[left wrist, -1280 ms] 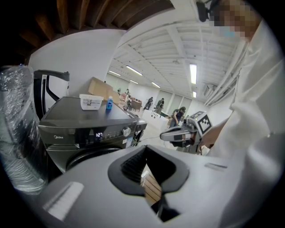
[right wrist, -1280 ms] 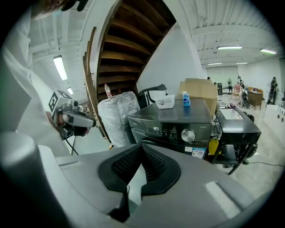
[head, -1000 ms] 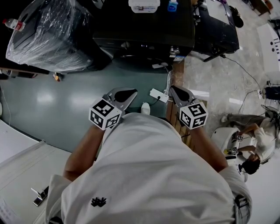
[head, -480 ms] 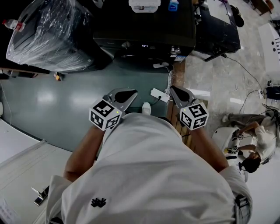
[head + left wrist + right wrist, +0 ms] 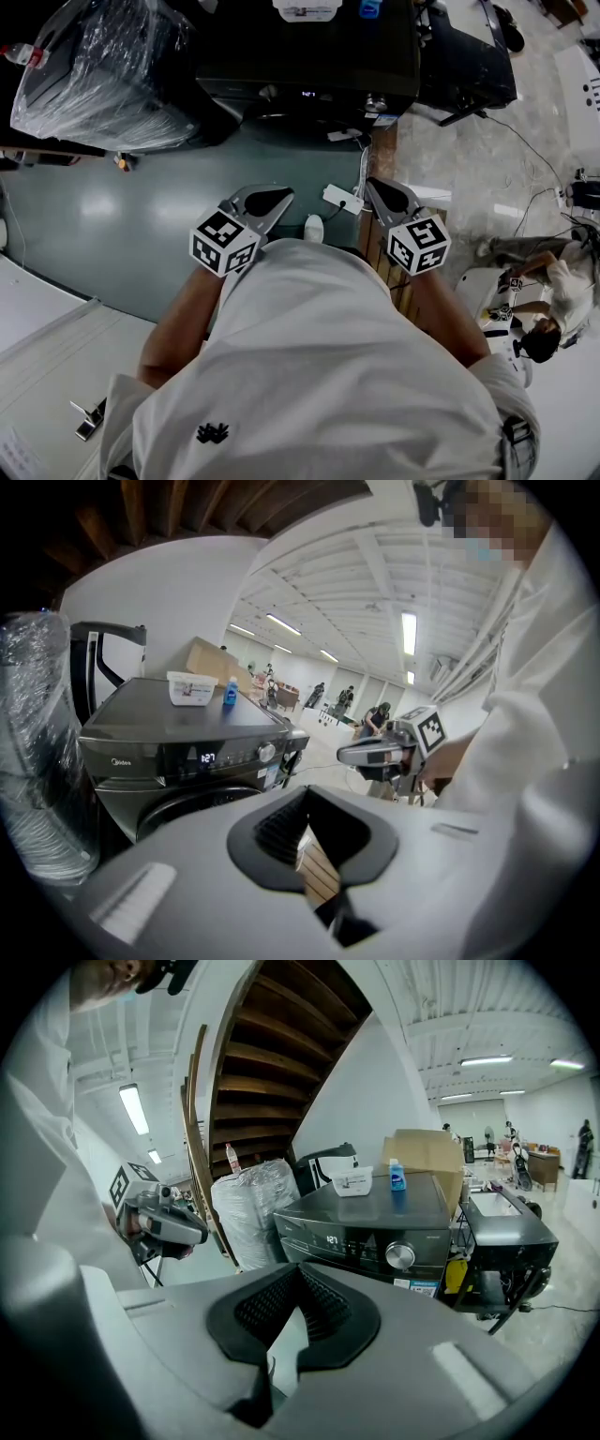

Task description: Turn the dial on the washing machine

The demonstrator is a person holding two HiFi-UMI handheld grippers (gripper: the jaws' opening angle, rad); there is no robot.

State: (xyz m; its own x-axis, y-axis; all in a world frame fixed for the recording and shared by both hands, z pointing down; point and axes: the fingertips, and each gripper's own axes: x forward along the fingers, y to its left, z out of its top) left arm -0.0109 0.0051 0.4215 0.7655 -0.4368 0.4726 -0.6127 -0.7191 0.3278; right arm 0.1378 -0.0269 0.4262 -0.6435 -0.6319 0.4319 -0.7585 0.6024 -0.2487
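Right gripper [image 5: 372, 187] clenched, empty; left gripper [image 5: 279, 196] likely the same (pads seem to meet). Washer [image 5: 309, 56] dial [image 5: 400, 1256] well apart ahead, floor [image 5: 141, 206] between.

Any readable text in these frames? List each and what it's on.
"Midea": small, at the left end of the washing machine front.
"1:27": lit display on the same front.
Too small to read: sticker below the dial, and the labels on the white tub and blue bottle on top.
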